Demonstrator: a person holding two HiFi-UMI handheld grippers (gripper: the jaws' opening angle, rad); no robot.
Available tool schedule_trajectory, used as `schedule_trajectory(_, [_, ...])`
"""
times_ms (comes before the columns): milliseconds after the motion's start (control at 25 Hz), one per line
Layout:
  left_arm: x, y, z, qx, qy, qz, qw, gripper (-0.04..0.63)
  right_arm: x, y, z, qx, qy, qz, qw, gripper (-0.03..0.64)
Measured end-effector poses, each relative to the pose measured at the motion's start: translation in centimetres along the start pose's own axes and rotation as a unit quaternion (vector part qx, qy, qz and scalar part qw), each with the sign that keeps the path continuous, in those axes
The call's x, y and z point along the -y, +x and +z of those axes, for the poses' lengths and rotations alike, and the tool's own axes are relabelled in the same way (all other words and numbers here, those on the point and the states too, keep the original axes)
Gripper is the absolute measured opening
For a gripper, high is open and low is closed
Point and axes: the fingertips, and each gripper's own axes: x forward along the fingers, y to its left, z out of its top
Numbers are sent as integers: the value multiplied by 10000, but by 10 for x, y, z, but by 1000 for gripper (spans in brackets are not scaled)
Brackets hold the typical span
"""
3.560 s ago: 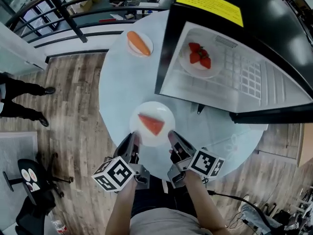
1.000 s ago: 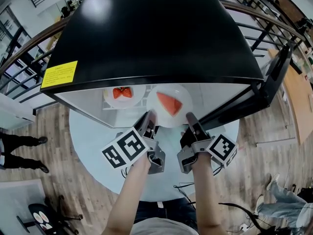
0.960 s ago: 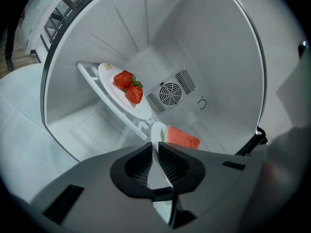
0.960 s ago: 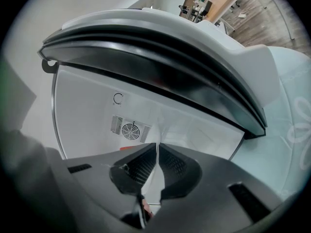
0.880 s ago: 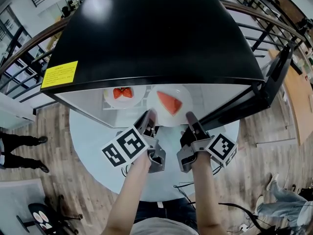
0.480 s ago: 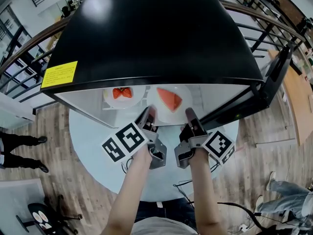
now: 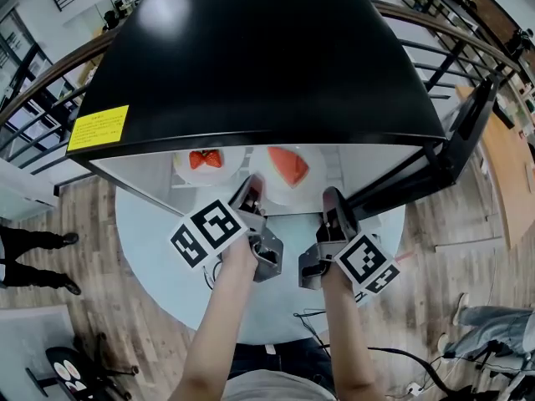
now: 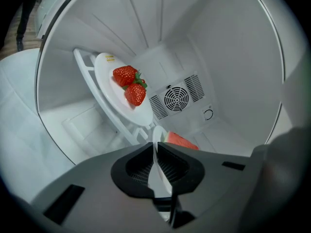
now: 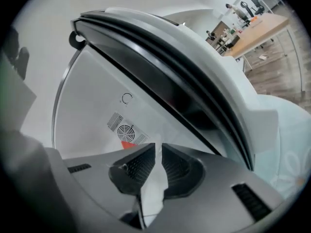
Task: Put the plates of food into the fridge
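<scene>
A white plate (image 7: 294, 184) carrying a red watermelon slice (image 7: 289, 164) sits inside the open fridge (image 7: 259, 57), held by its near rim from both sides. My left gripper (image 7: 250, 192) is shut on the plate's left rim (image 8: 156, 135); its jaws have just been closing on that rim. The watermelon (image 8: 181, 141) shows just beyond them. My right gripper (image 7: 329, 200) is shut on the right rim (image 9: 154, 183), with a sliver of watermelon (image 9: 127, 144) past it. A second plate (image 8: 109, 98) with strawberries (image 8: 130, 85) lies on the fridge rack to the left.
The fridge's black top hides most of its inside in the head view. Its door (image 7: 468, 132) stands open at the right, and the door seal (image 9: 170, 76) runs close beside my right gripper. The fridge stands on a round pale table (image 7: 159, 232). A fan vent (image 8: 176, 98) marks the back wall.
The watermelon plate has moved a little deeper into the fridge. Both grippers have rolled, the right one more, its marker cube turning downward.
</scene>
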Motion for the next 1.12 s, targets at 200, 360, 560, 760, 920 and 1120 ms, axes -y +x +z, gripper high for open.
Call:
schedule_trajectory(200, [1,1,0,-23,-13,-13,10000,34,-10,-20,-35,-499,-759,248,9956,32])
schedule_trajectory(360, [0,0,-1,-46,-42,-27,10000,34,-33,-17,-84,-1466,-1038,789,9806,18])
schedule_trajectory(560, [-1,-1,-2,-71,-43,-28,10000,34,-48,-4,-96,-1730,-976,957,9754,15])
schedule_trajectory(760, [0,-1,-3,-106,-36,-64,9999,34,-50,2,-90,-1665,-796,928,9784,14])
schedule_trajectory(920, [3,1,-5,-237,121,-152,9995,34,-47,4,-84,-1494,-491,882,9836,14])
schedule_trajectory(1120, [13,6,-13,-611,578,-304,9960,35,-36,13,-65,-1096,-158,716,9913,14])
